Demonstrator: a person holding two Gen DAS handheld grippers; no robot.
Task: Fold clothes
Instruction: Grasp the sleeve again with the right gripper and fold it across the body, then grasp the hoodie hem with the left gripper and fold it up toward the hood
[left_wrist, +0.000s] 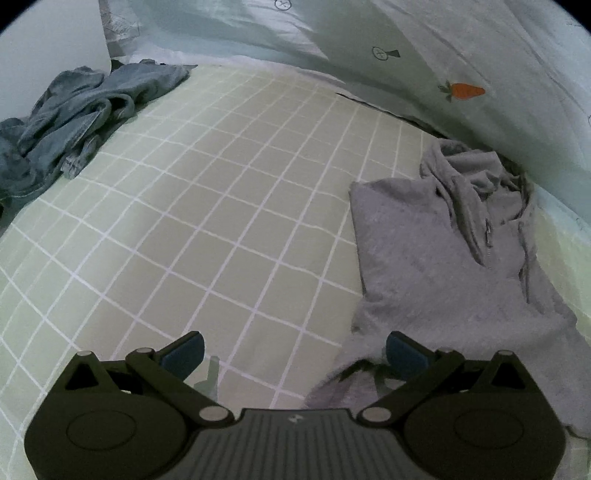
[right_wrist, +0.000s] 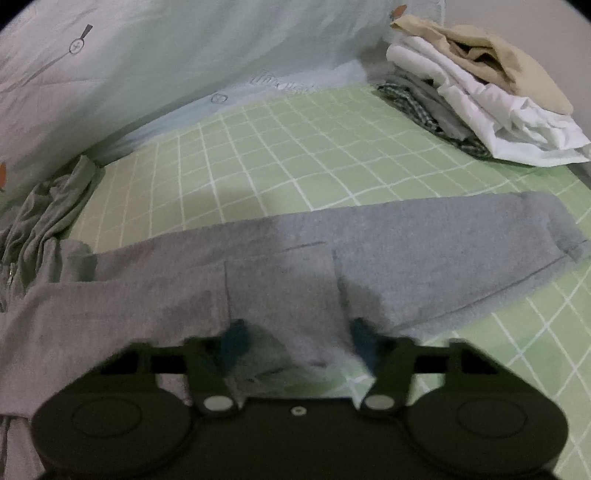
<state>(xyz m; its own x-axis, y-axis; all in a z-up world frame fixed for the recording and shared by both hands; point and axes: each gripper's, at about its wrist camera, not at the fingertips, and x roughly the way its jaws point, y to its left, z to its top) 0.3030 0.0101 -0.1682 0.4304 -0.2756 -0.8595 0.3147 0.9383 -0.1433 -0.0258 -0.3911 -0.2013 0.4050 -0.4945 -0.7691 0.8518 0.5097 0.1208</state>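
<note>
Closest to the right wrist camera, the right claw (right_wrist: 297, 341) hangs over the near edge of a grey hooded sweatshirt (right_wrist: 280, 266) lying lengthwise across a bed with a green checked sheet (right_wrist: 280, 147). Its blurred blue pads stand partway apart with grey fabric between them; whether they pinch the cloth cannot be told. In the left wrist view, the left claw (left_wrist: 293, 352) stands wide and empty above the sheet, one pad beside the sweatshirt's edge.

Likely risks: the right claw may catch only the top layer, or lift alone, so the garment drags and bunches. The rumpled hood near the pale quilt (right_wrist: 184, 55) could fold in crooked.

No containers are visible. A stack of folded clothes (right_wrist: 480, 92) and a crumpled blue-grey garment (left_wrist: 74, 122) lie directly on the bed.
</note>
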